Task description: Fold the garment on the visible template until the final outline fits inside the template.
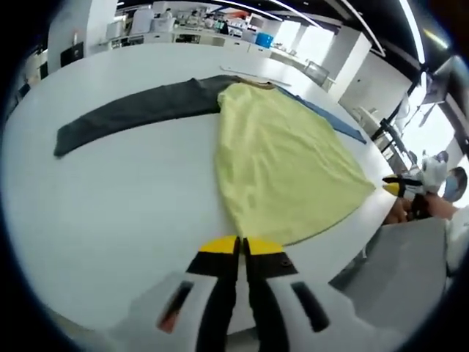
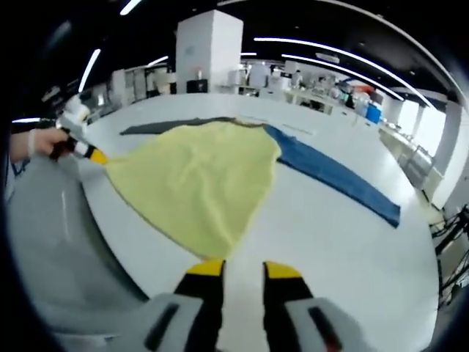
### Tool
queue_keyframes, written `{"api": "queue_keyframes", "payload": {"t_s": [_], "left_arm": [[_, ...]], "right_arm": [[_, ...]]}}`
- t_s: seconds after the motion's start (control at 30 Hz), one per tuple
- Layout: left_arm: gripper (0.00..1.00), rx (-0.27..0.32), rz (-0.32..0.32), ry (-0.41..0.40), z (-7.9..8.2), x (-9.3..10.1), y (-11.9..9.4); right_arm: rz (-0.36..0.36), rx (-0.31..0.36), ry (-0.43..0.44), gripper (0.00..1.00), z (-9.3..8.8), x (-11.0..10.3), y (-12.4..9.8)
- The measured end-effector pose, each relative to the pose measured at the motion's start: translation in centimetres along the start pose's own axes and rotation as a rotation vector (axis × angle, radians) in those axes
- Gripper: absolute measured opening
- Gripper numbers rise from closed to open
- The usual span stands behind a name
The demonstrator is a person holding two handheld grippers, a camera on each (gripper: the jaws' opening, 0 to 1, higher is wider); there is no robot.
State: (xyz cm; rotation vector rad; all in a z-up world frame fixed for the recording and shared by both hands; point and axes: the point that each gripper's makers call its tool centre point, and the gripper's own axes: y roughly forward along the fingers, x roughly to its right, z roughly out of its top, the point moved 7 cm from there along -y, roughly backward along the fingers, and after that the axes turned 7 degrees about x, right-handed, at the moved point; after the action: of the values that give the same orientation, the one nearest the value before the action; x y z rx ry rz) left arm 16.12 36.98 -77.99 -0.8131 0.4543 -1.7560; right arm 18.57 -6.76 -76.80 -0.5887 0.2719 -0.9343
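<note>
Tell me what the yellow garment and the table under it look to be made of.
The yellow garment looks like soft matte knit or fleece cloth: it drapes in shallow wrinkles with no shine. The table looks like smooth, hard white laminate or painted board with a faint gloss; which one is unclear.

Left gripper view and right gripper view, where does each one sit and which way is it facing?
Left gripper view: rides the left gripper, jaws closed at the hem of the pale yellow cloth garment, looking along the white round table toward the dark grey sleeve; a hand holds the other gripper at right.
Right gripper view: rides the right gripper, jaws apart, facing the garment and the blue sleeve; a hand at left.
Shared: garment, table, both sleeves.
</note>
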Motion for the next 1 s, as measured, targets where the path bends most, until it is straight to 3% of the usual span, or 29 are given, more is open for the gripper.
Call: {"api": "queue_keyframes", "payload": {"t_s": [0.33,0.57,1.0], "left_arm": [[0.0,-0.001,0.007,-0.005,-0.1,-0.5,0.1],[0.0,0.012,0.016,-0.006,-0.4,-0.5,0.0],[0.0,0.005,0.019,-0.007,-0.8,-1.0,-0.3]], "right_arm": [[0.028,0.008,0.067,0.21,0.7,-0.3,0.4],[0.054,0.014,0.233,0.23,1.1,-0.4,1.3],[0.028,-0.057,0.26,0.11,-0.3,-0.4,3.7]]}}
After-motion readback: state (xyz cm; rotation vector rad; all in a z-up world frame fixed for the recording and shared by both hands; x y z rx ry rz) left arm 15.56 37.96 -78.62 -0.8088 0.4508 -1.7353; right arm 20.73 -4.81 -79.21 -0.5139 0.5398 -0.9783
